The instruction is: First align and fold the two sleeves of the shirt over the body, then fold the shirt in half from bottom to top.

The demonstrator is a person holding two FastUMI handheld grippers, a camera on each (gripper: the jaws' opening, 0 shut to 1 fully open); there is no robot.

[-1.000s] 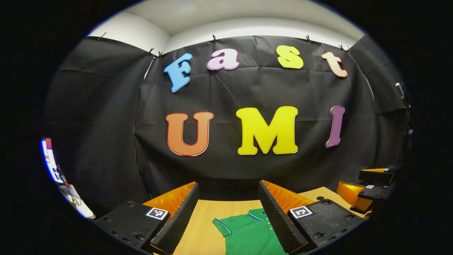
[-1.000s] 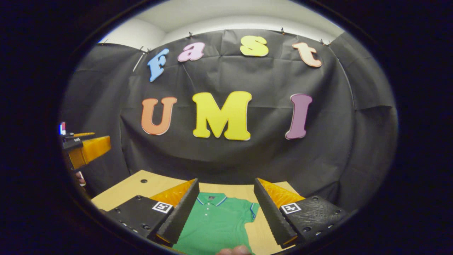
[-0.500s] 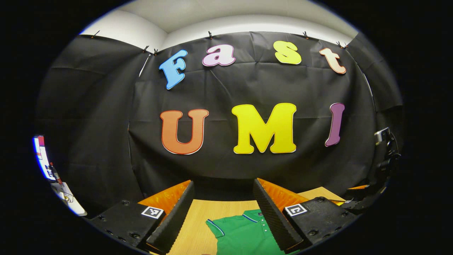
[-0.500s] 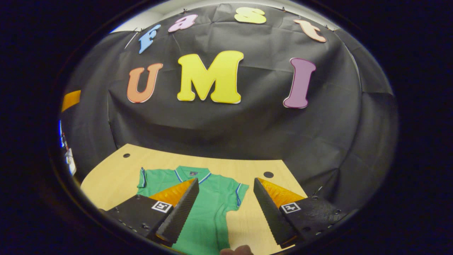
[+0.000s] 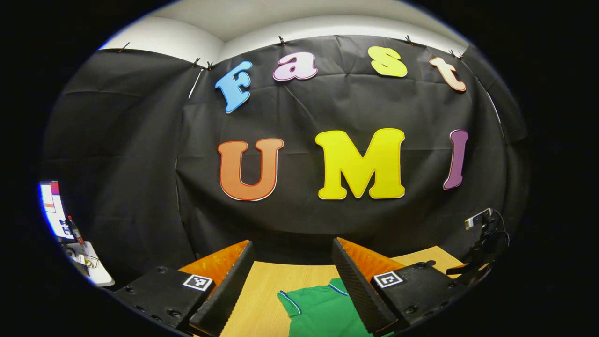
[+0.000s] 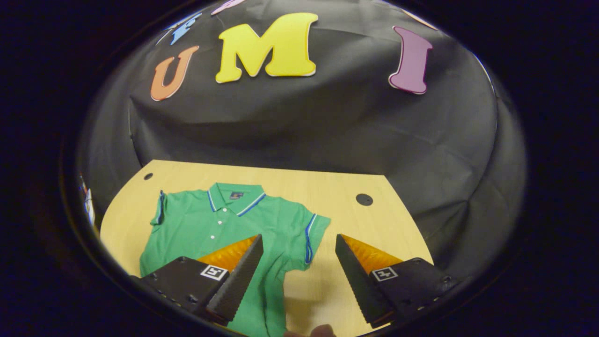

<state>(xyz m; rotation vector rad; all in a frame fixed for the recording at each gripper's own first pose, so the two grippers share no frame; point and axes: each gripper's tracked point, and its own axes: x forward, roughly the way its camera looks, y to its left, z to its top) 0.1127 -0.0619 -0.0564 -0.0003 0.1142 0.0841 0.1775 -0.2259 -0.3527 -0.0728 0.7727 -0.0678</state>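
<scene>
With both grippers open, I judge the shirt (image 6: 220, 224) soft and light, so I would pinch its right sleeve (image 6: 311, 236) hem.

— What sort of place is this?
— A recording booth in a lab: black cloth (image 5: 140, 154) clipped up as walls, a bare wooden table (image 6: 327, 187), a monitor (image 5: 50, 208) at far left.

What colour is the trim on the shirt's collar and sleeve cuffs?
Blue with white striping, on a green shirt; clearest in the right gripper view.
</scene>
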